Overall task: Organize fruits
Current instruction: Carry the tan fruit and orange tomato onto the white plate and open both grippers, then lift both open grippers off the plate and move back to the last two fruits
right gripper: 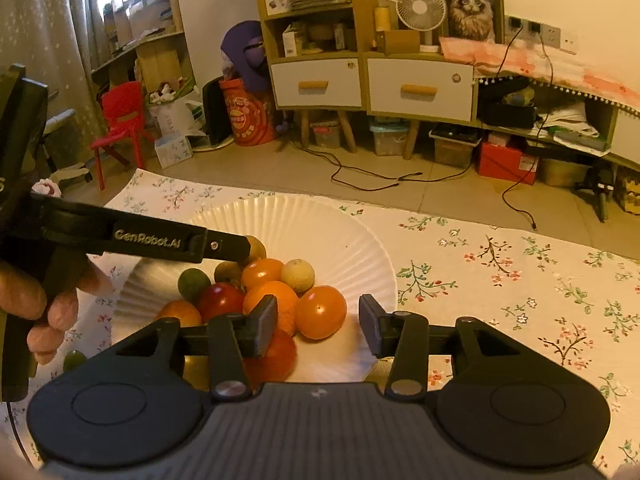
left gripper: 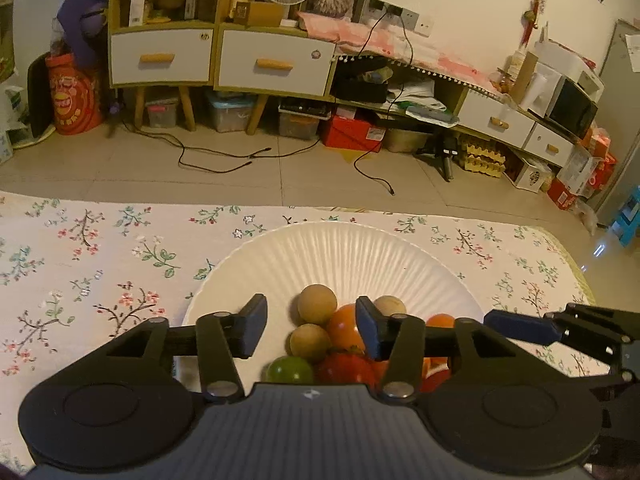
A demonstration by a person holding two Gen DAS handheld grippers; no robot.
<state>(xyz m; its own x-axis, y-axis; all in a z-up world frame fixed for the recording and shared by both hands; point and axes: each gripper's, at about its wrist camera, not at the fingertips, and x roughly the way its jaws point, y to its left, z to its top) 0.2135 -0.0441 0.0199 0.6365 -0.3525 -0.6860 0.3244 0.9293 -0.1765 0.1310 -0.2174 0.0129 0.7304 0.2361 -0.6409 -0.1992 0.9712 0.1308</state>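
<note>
From the left wrist, the left gripper (left gripper: 311, 330) hangs with jaws apart and empty over the fruit (left gripper: 316, 304) heaped on the white plate (left gripper: 340, 252); from the right wrist, the right gripper (right gripper: 318, 324), also apart and empty, has an orange tomato (right gripper: 320, 312) just ahead.

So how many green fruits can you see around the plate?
2. One green fruit sits on the plate at the left edge of the pile; another small green fruit lies off the plate on the tablecloth, near the hand. Others may be hidden.
</note>
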